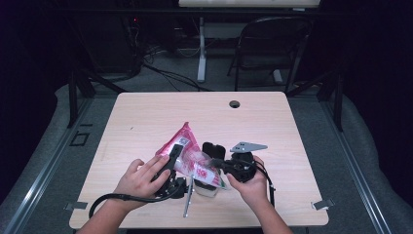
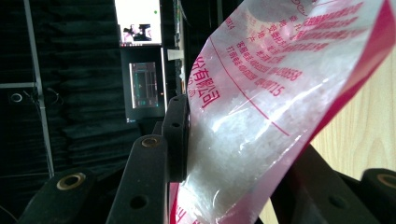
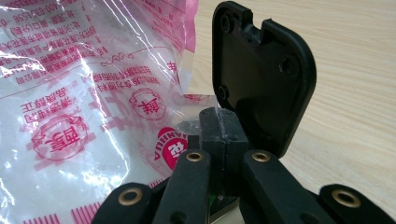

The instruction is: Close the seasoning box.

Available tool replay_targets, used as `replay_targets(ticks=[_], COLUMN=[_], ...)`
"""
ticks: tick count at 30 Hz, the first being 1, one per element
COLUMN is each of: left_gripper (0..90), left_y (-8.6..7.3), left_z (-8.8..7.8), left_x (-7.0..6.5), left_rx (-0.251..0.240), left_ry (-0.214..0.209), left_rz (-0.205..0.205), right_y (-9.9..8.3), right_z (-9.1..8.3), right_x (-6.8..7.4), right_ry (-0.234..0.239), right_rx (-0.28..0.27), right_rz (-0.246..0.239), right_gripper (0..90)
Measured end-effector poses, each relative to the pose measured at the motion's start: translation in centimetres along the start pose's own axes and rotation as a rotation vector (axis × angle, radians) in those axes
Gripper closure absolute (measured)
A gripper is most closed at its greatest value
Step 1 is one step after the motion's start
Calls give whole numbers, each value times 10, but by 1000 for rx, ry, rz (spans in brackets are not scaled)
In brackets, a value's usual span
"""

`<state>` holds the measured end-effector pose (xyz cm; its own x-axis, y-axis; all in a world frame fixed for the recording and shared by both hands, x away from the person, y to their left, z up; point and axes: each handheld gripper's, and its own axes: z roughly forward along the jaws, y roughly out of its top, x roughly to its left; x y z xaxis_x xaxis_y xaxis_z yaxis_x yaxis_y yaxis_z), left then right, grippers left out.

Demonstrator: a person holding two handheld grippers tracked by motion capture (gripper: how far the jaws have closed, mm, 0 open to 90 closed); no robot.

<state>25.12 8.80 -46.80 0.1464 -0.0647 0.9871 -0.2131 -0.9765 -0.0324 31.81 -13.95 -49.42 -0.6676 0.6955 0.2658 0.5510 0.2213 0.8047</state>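
A clear plastic bag (image 1: 192,158) with pink print and white granules is held just above the wooden table (image 1: 146,117), between both hands. My left gripper (image 1: 173,155) is shut on its left part. In the left gripper view the bag (image 2: 261,107) bulges between the jaws and one black finger (image 2: 177,135) presses its side. My right gripper (image 1: 217,163) comes in from the right, shut on the bag's thin clear edge. In the right gripper view its tips (image 3: 219,133) meet on the film at the bag's (image 3: 84,102) corner.
A black rounded plate (image 1: 212,148) stands just behind the bag, close to my right jaws (image 3: 261,79). A slim metal tool (image 1: 188,201) lies near the table's front edge, beside a white object (image 1: 207,190). A cable hole (image 1: 234,104) and a folding chair (image 1: 272,44) are at the back.
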Motion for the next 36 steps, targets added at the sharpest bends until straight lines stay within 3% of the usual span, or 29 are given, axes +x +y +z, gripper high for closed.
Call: replay_targets(ticks=[36], left_gripper=[679], left_y=[1], left_z=[-1], left_x=[-3], left_rx=[-9], left_ry=[-6], left_rz=[-1], right_y=[-3], right_z=[4], right_x=[-2], right_ry=[6], right_rx=[23], right_rz=[8], right_gripper=[900])
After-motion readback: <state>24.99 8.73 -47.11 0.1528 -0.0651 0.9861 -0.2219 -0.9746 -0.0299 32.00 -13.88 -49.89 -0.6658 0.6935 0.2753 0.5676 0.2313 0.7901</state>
